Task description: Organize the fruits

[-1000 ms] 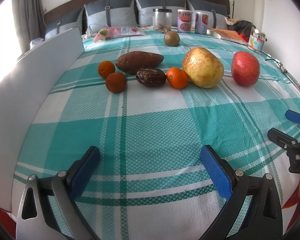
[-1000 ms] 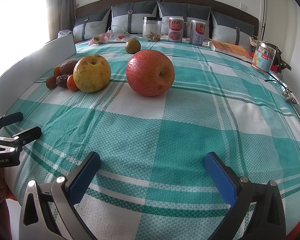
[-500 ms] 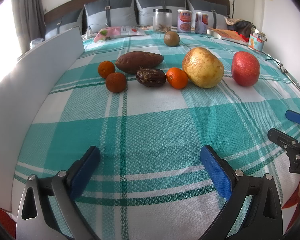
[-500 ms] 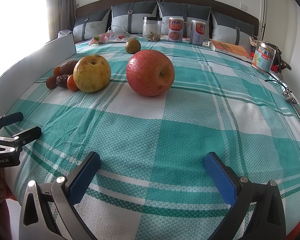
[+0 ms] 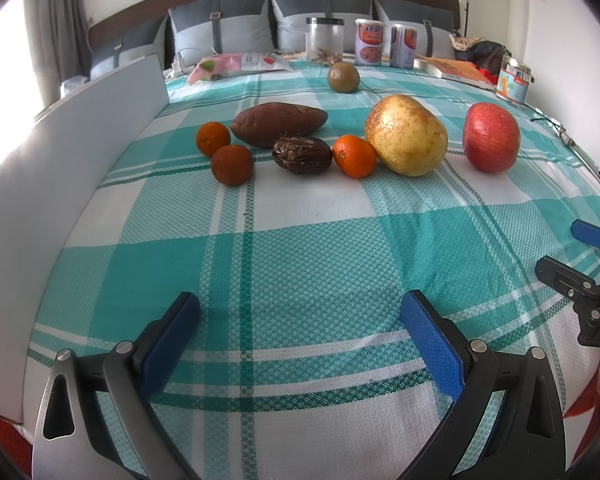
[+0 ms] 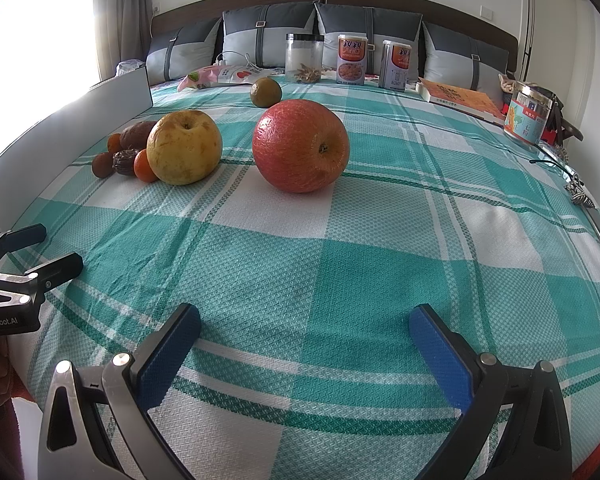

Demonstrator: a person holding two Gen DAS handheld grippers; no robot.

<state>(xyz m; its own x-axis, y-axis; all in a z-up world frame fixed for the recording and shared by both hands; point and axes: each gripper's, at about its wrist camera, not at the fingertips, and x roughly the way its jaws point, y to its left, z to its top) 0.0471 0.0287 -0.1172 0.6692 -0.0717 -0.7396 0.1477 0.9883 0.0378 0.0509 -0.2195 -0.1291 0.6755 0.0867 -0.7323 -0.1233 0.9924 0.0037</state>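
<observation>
Woven teal plaid cloth (image 5: 300,280); white board (image 5: 60,184) at 9 o'clock. Fruits at 12 o'clock: red apple (image 6: 300,146), yellow pear (image 6: 184,146), wrinkled date (image 5: 302,155), oblong sweet potato (image 5: 278,124). Left gripper (image 5: 300,332), right gripper (image 6: 305,344): fingers apart, empty.

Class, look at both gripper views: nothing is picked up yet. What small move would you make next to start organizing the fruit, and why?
Probably ease the right gripper forward toward the red apple. Both grippers are open and empty, well short of the fruit. The apple sits alone, nearly straight ahead of the right gripper, while the left gripper faces the crowded cluster around the yellow apple.
</observation>
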